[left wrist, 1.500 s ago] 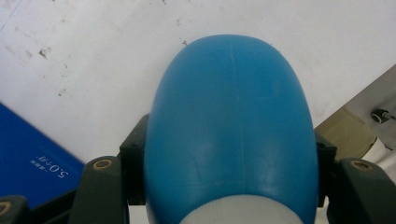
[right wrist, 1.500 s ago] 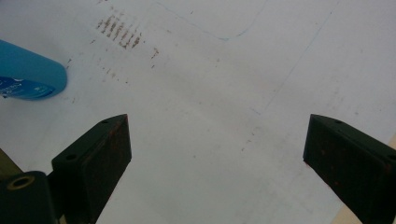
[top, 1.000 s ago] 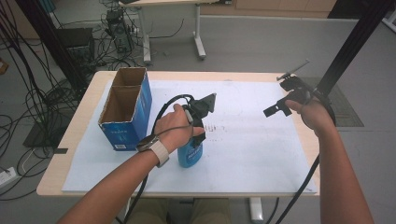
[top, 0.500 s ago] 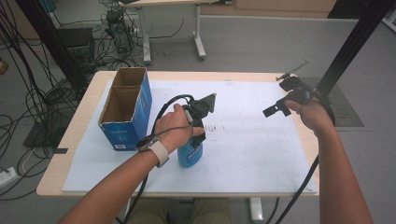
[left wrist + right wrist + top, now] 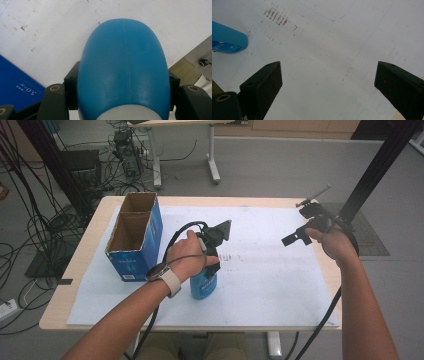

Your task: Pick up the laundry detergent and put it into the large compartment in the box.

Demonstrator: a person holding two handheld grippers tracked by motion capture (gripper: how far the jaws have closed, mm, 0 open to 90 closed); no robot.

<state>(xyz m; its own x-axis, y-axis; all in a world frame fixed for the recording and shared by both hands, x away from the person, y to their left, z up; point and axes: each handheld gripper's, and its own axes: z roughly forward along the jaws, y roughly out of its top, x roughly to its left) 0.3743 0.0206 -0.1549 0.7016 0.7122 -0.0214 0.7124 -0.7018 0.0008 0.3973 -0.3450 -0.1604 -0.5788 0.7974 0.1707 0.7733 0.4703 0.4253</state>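
Change since a second ago: none visible; both hands and the bottle sit as before, suggesting a held pause. Left gripper (image 5: 212, 251): jaws clamped on either side of the blue bottle (image 5: 203, 285), which stands upright on the white sheet (image 5: 270, 285), just beside the blue cardboard box (image 5: 134, 237) (open top, two compartments). Right gripper (image 5: 300, 234): jaws wide apart, empty, raised over the sheet's far right.

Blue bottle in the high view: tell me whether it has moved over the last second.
No. The blue bottle stands at the same spot beside the cardboard box, on the white sheet, with the left gripper shut around it as before.
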